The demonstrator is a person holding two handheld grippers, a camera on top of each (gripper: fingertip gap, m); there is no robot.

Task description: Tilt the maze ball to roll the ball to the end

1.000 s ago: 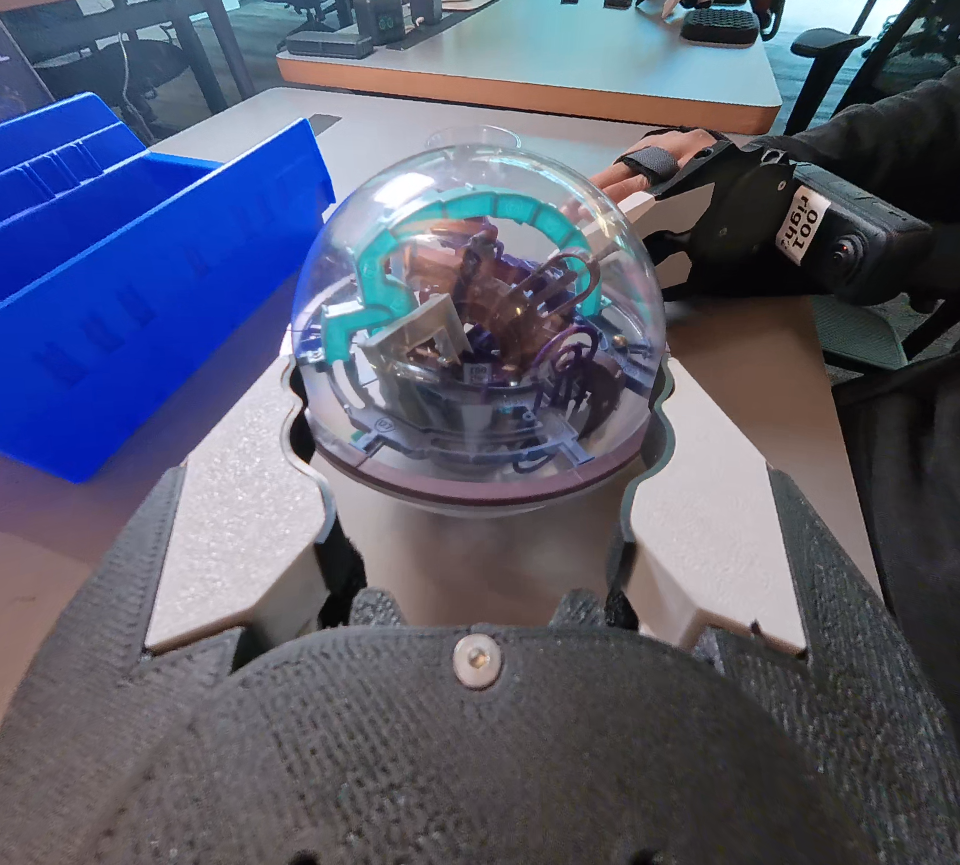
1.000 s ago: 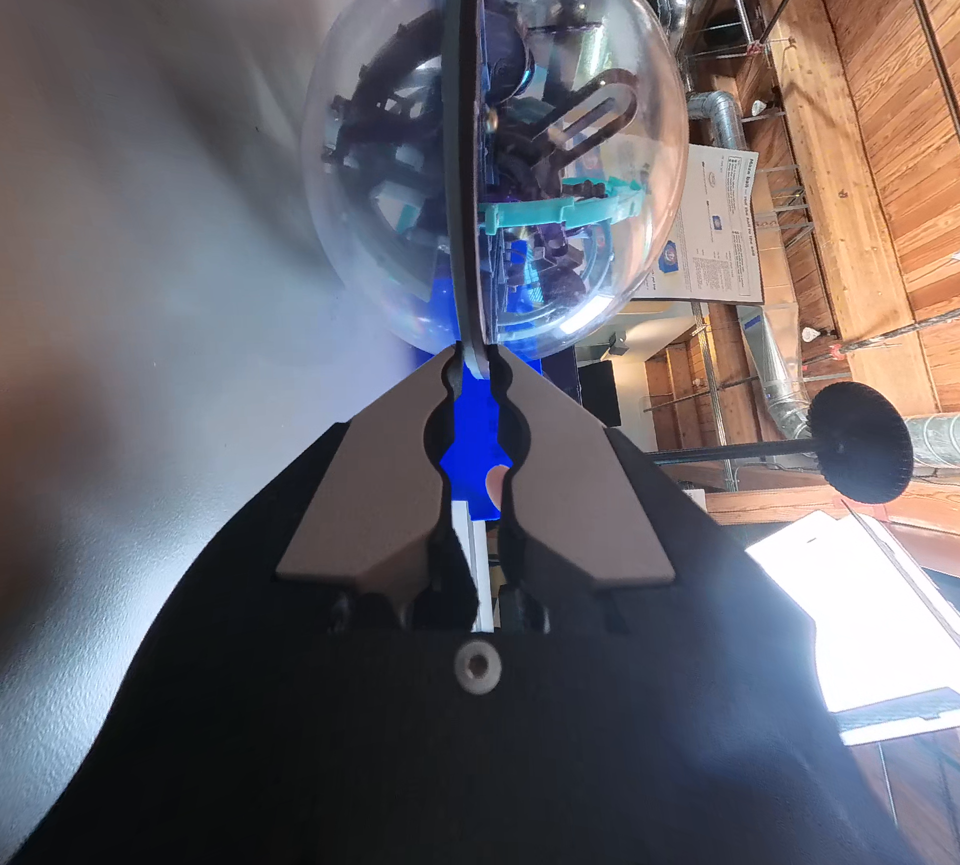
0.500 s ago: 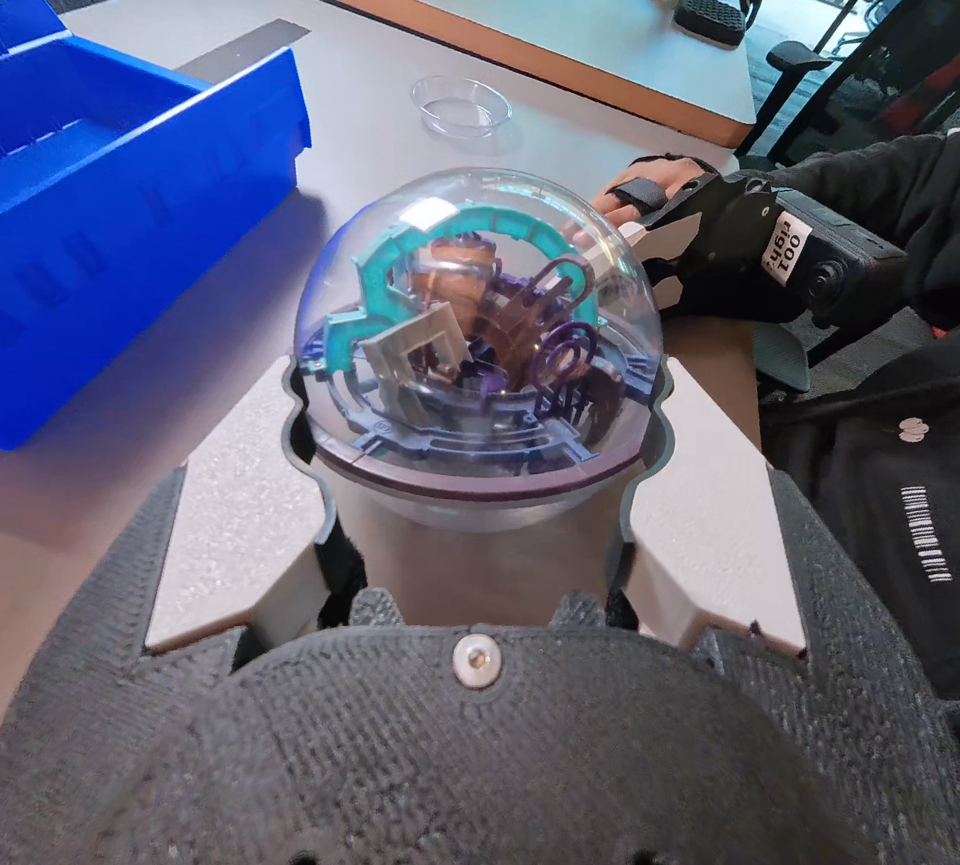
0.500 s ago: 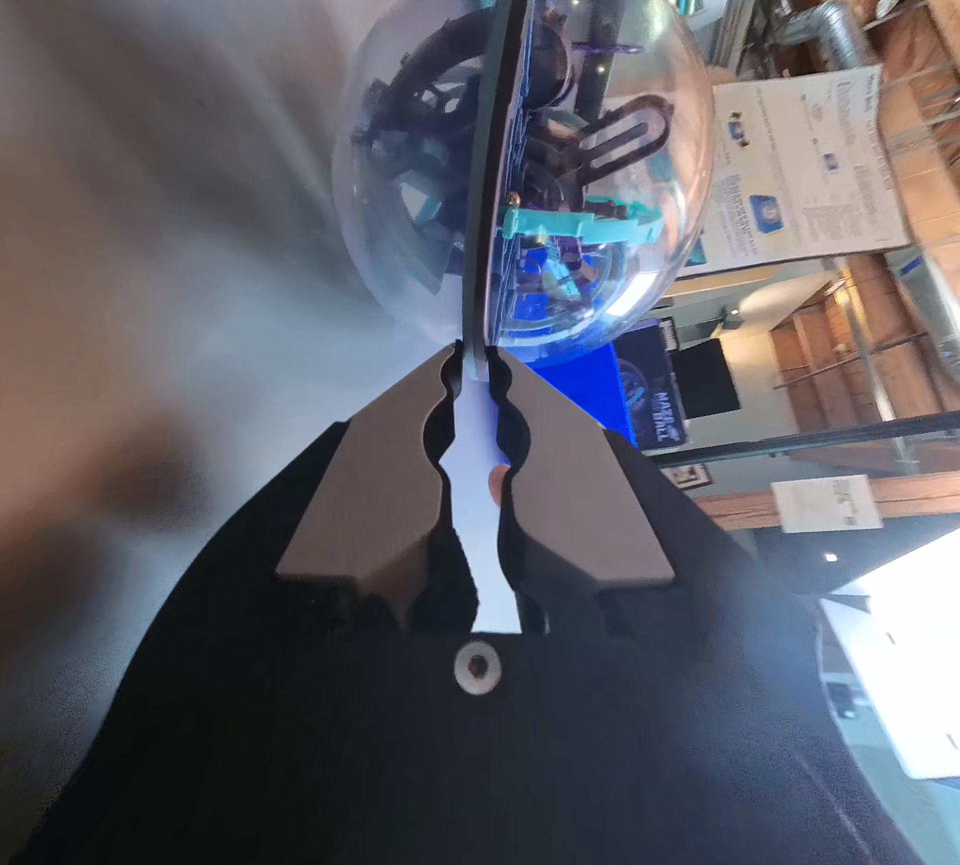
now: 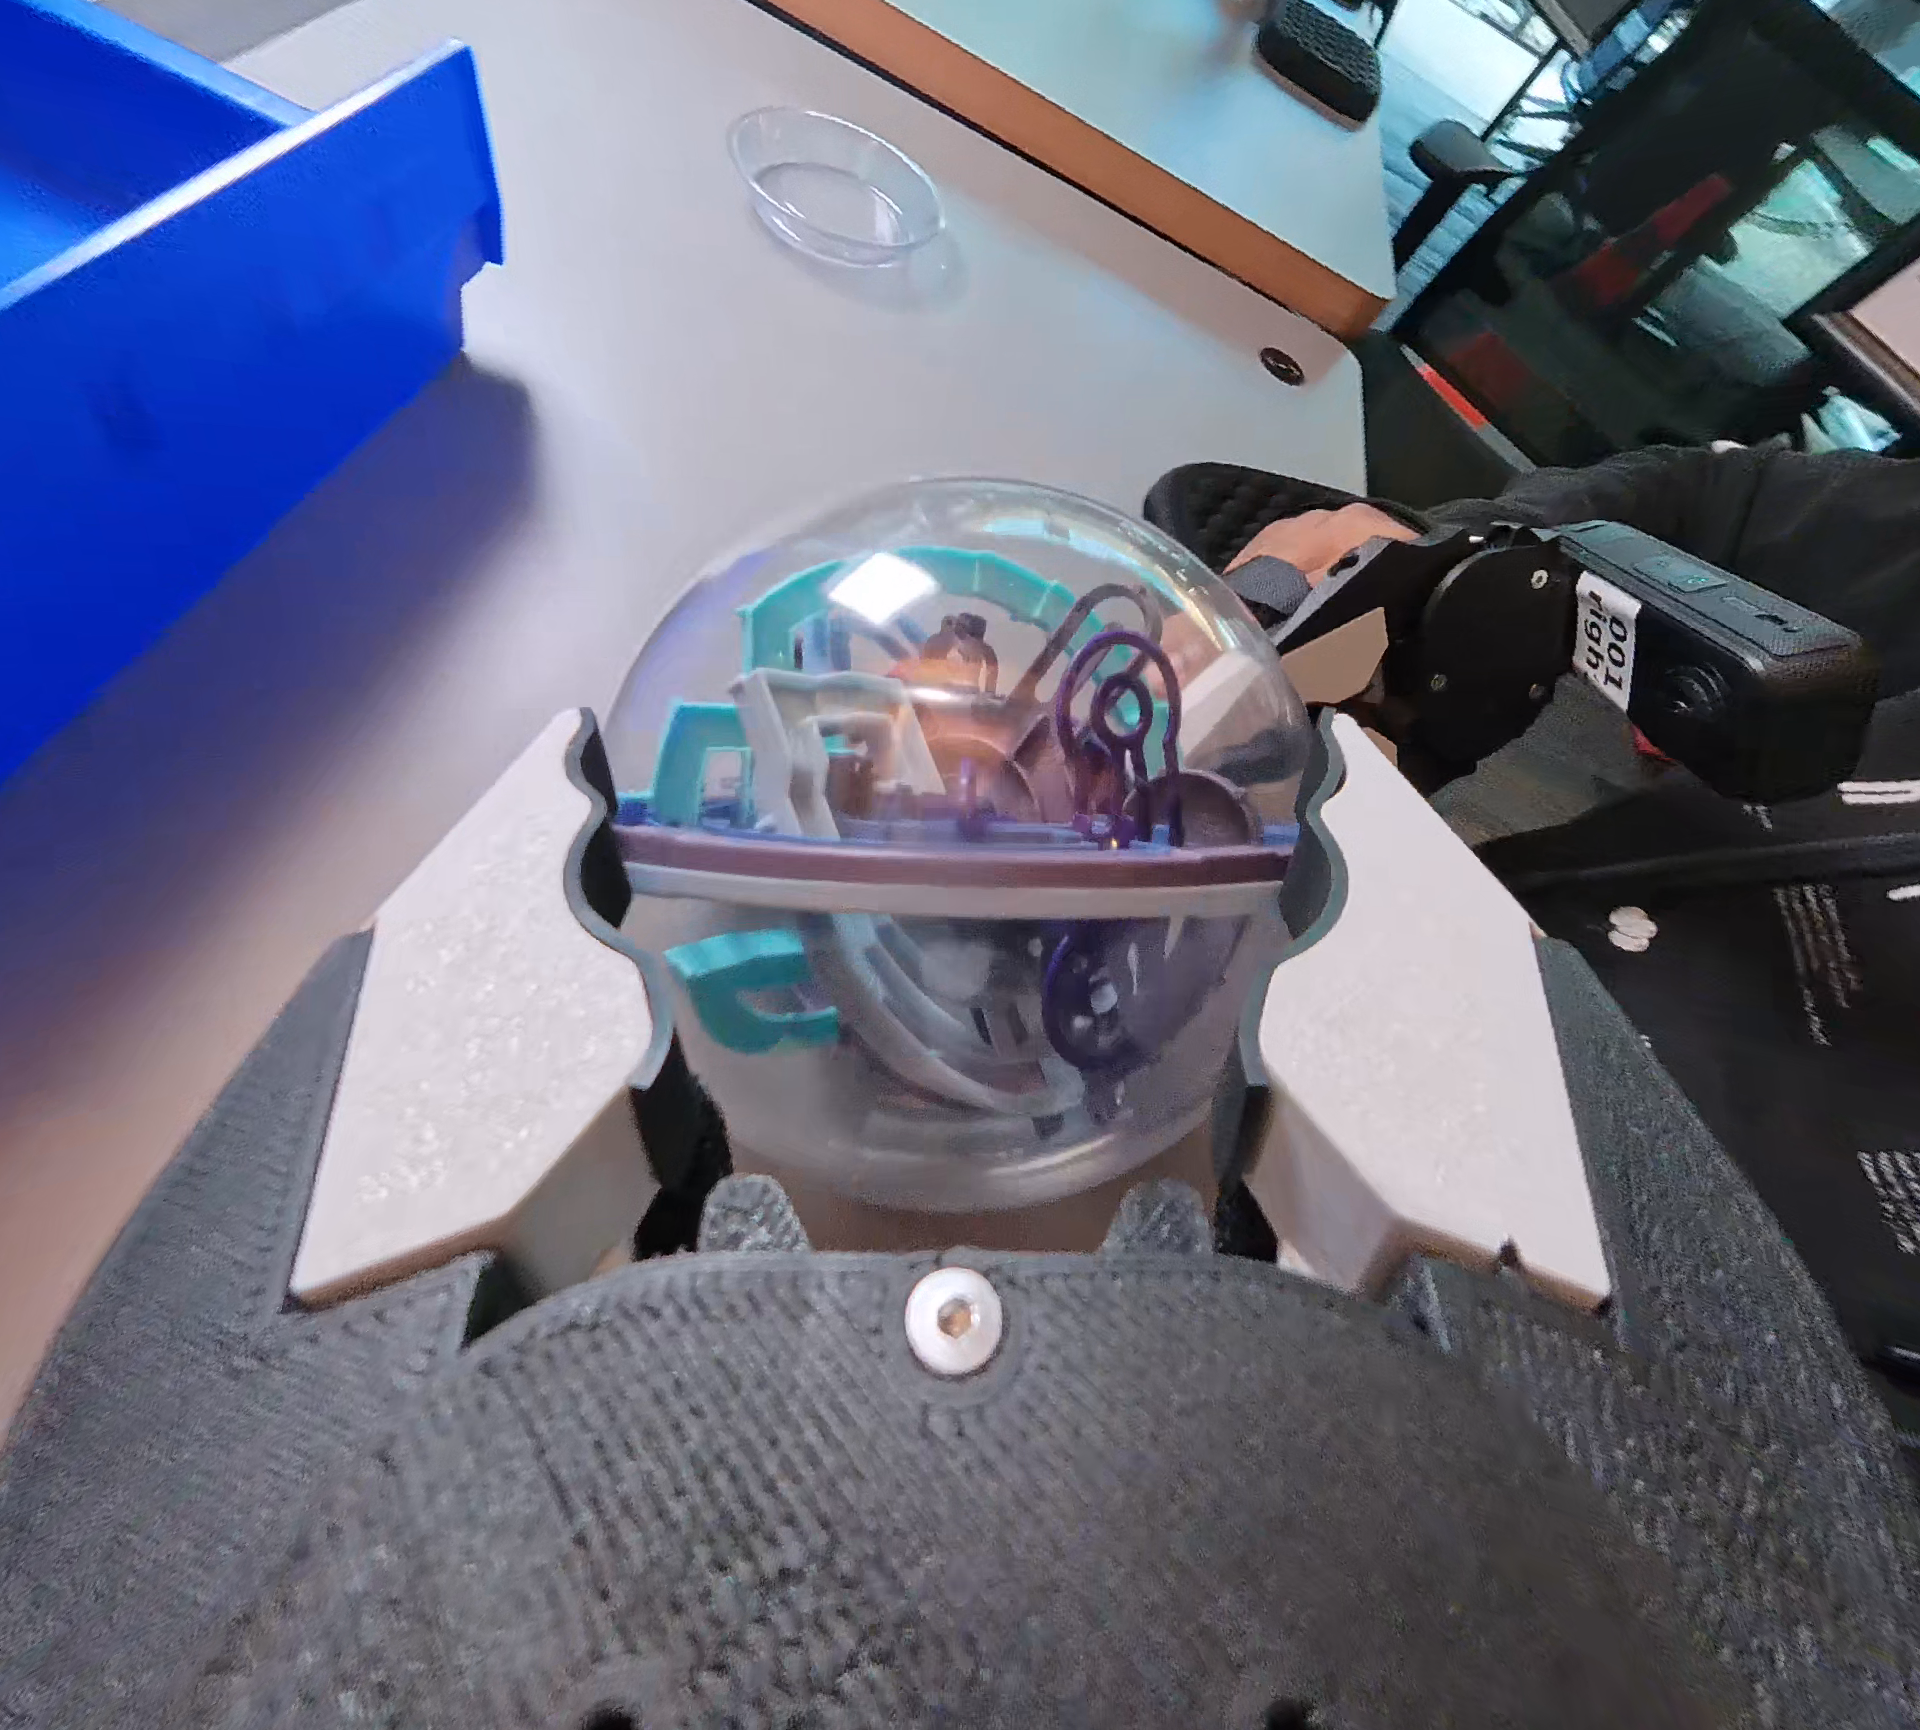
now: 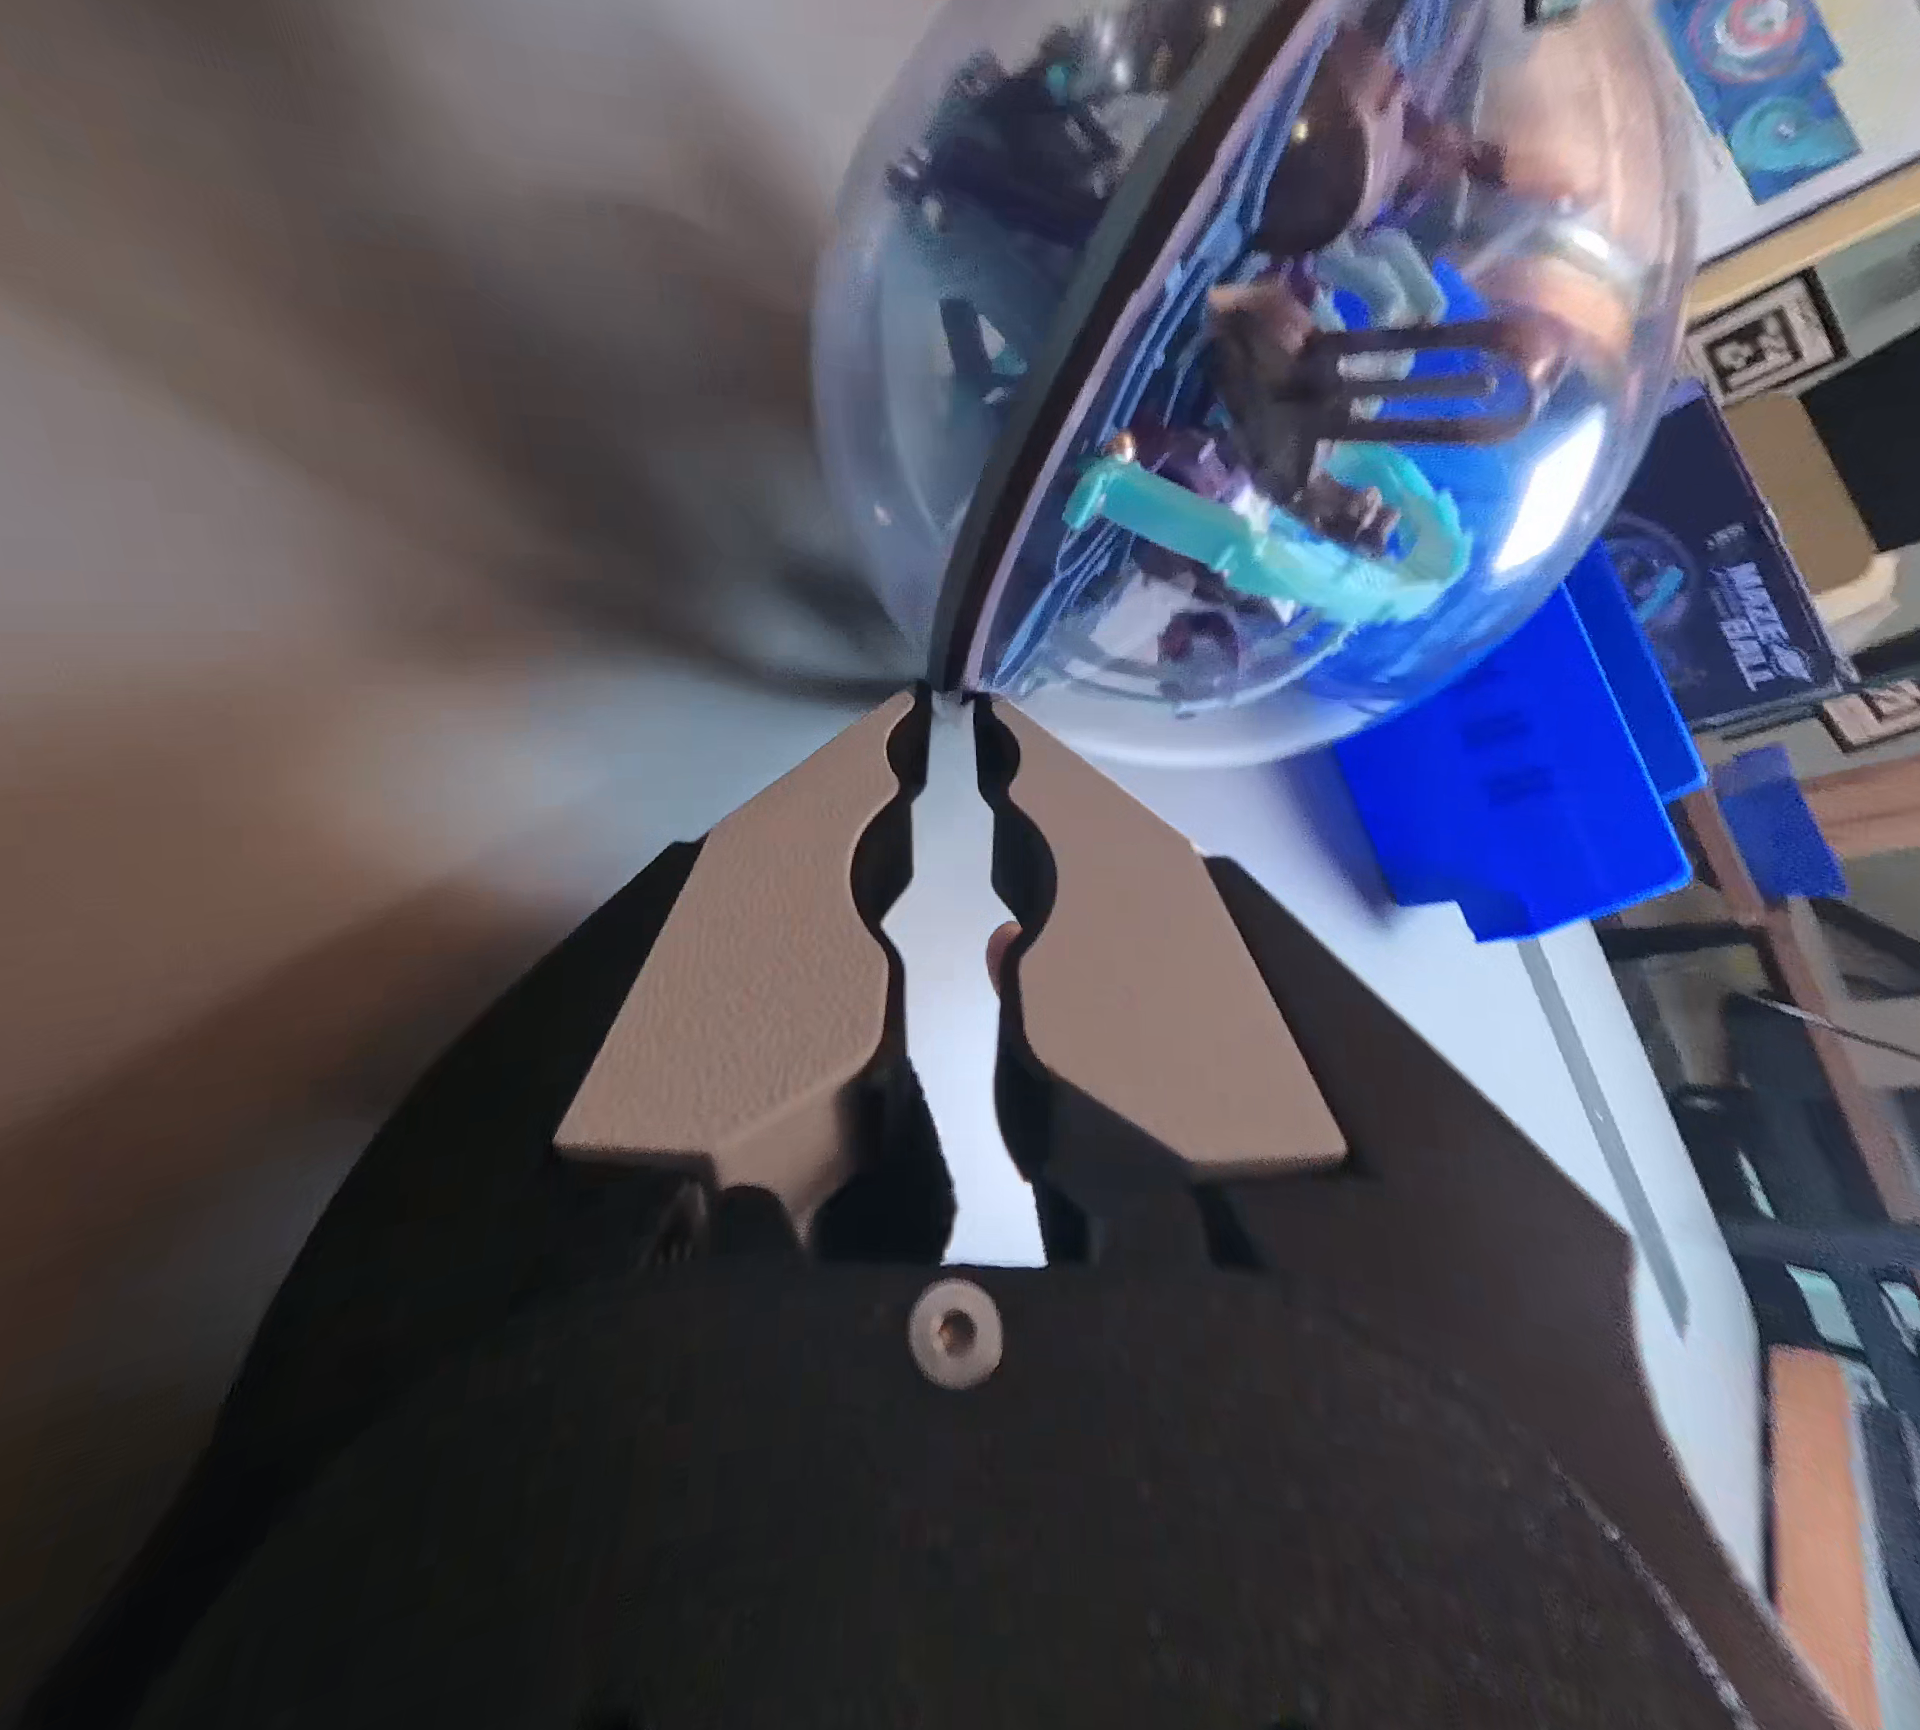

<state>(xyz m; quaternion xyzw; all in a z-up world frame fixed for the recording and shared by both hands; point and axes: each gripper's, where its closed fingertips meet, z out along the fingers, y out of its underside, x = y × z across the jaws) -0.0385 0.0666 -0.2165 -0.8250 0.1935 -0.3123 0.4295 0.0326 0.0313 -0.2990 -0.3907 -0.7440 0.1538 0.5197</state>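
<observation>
Maze ball (image 5: 951, 833) sat mid-frame, lifted above the table (image 5: 665, 309), left gripper (image 5: 951, 859) clamped across its equator, right gripper (image 6: 943, 695) only pinching the rim seam; a sharp tilt could likely slip that thin hold or overshoot the hidden ball

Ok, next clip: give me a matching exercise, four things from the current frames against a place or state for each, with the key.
Things:
1. maze ball
2. blue bin
3. clear dish
4. right gripper

Places or states:
A. empty, on the table beyond the ball
B. pinching the ball's dark middle rim
C. clamped between the left gripper's jaws, off the table
D. at the far left of the table in the left wrist view

Pairs: 1-C, 2-D, 3-A, 4-B
</observation>
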